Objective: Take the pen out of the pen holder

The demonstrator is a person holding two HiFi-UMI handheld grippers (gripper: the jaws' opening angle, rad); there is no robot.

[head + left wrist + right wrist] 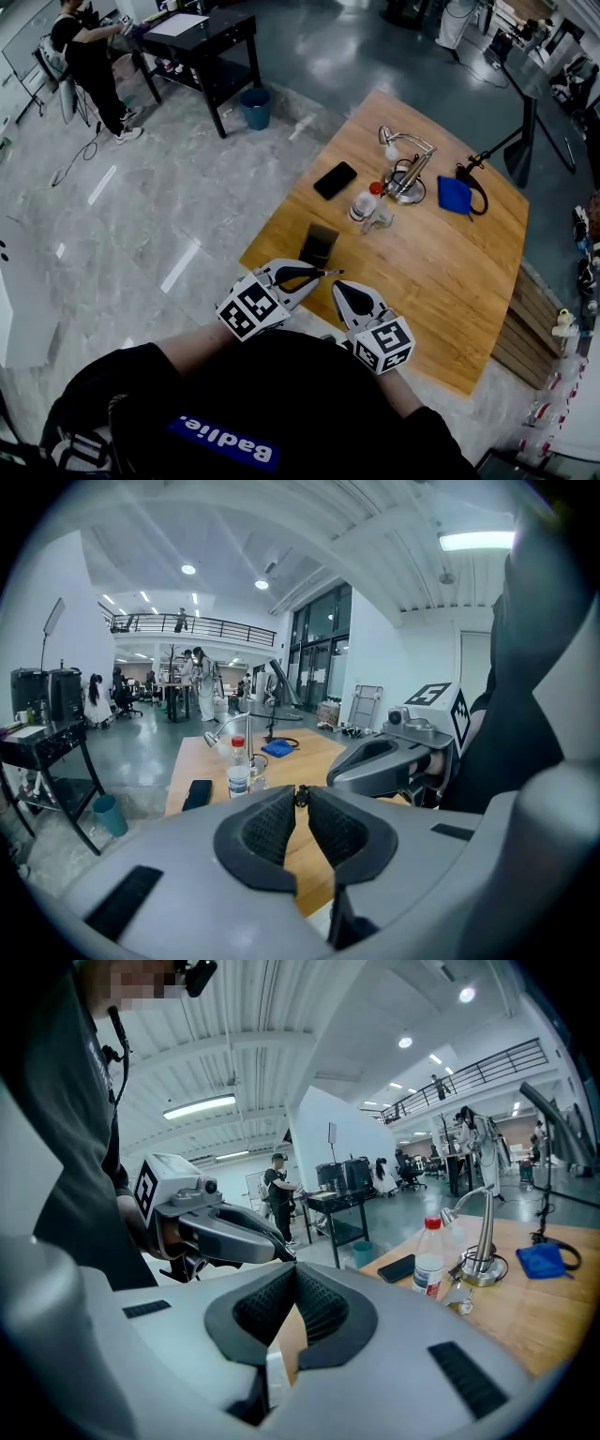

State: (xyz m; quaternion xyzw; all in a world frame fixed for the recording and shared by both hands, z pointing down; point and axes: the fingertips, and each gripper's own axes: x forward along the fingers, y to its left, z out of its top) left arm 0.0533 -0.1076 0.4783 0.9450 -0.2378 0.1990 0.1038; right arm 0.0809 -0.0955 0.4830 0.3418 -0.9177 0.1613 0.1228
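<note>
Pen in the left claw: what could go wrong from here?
The left claw pinches the pen only at its tips, so it might slip and drop near the edge of the wooden table, perhaps onto the floor. The shut right claw is close beside it and could bump it.

The rectangular wooden table is a warm honey-brown with fine straight grain; the stone floor under it is grey, marbled with pale veins. On the table the flat phone is glossy black, the cloth pouch deep blue, the clear plastic bottle red-capped with a white label, and the bent metal lamp silver. The square pen holder is brownish black and the slim pen black. The left tongs and right tongs are pale grey with black pads, and their cubes bear black-and-white squares. Beyond the table, the round bin is blue.
</note>
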